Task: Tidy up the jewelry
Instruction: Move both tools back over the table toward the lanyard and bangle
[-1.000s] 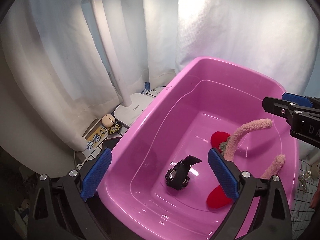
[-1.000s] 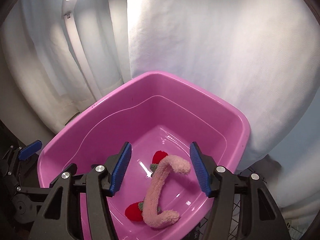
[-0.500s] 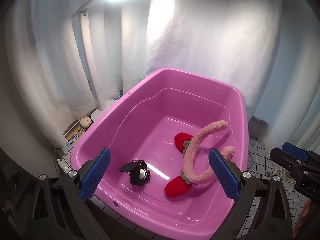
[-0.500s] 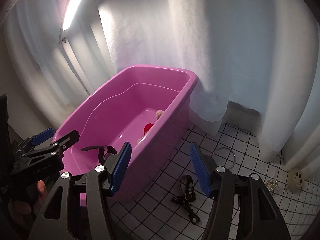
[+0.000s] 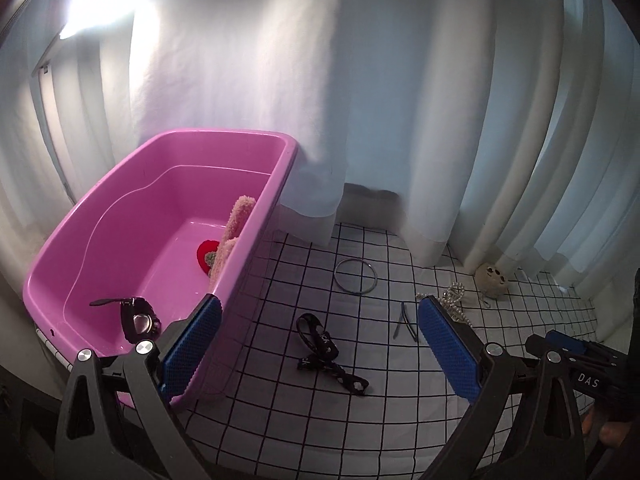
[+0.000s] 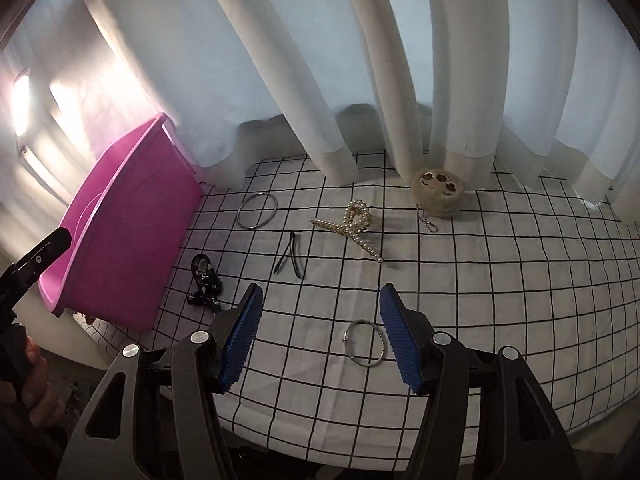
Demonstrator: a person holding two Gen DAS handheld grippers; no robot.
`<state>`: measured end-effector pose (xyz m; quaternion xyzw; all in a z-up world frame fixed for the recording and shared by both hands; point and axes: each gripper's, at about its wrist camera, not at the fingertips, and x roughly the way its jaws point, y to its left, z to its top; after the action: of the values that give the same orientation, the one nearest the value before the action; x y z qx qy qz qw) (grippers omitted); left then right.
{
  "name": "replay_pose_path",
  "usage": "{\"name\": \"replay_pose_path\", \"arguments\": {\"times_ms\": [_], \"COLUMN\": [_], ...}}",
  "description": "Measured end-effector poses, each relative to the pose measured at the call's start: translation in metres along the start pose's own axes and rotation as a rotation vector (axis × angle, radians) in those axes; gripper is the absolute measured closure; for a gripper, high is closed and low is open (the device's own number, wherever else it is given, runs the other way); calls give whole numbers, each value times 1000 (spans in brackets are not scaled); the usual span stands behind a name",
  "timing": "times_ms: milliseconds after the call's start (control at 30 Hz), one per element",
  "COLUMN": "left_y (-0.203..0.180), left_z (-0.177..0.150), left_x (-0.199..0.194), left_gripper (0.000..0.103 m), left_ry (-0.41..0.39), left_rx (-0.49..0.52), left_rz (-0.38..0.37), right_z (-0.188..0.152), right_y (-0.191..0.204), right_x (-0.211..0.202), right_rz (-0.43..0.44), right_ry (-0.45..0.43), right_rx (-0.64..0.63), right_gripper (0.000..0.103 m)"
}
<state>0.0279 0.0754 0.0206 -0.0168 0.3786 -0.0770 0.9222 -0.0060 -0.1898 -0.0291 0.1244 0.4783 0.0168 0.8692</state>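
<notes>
While both tools (image 5: 318, 346) (image 6: 320, 334) gape empty, only left view shows binned watch (image 5: 138, 319).

Your left gripper (image 5: 318, 344) and right gripper (image 6: 320, 336) are matte black plastic frames with round silver screws and ribbed blue rubber pads (image 6: 242, 338); white "DAS" lettering marks the right gripper's side.

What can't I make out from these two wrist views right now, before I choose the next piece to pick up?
- Fuzzy pink headband in the pink plastic tub: left wrist view, its lower part is hidden behind the tub's near wall; right wrist view shows only the tub's outside.
- Black strap with white lettering: print too small to read.
- Small silver ring bracelet: right wrist view only; its clasp is too small to judge.
- Right gripper: left wrist view, cut off by the edge.
</notes>
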Motion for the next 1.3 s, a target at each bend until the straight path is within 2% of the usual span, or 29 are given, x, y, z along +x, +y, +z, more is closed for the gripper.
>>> {"name": "replay_pose_path", "arguments": {"times_ms": [100,233,500,667,833,1300], "left_y": [-21,-28,-18,-13,-9,-7], "left_z": [-19,-43,-76,-81,-83,-83], "left_x": [21,53,109,129,145,182], "left_gripper": [6,6,6,6,6,6], "left_ry": [72,163,290,312,331,363], "left_rx": [44,51,38,42,37,25], "left_rz": [-8,-9,33,63,59,68], "right_z": [-14,-32,-60,-62,-62,-64], "right_y": [-23,-37,-29,-27,-26,-14], "right_x": [2,22,76,99,115,131], "right_rz": [-13,-12,-8,-31,-41,-142], "right_ry": [21,78,163,169,177,166], "right_rx": [42,65,11,-12,-16,-93], "right_gripper": [45,45,45,45,45,42]}}
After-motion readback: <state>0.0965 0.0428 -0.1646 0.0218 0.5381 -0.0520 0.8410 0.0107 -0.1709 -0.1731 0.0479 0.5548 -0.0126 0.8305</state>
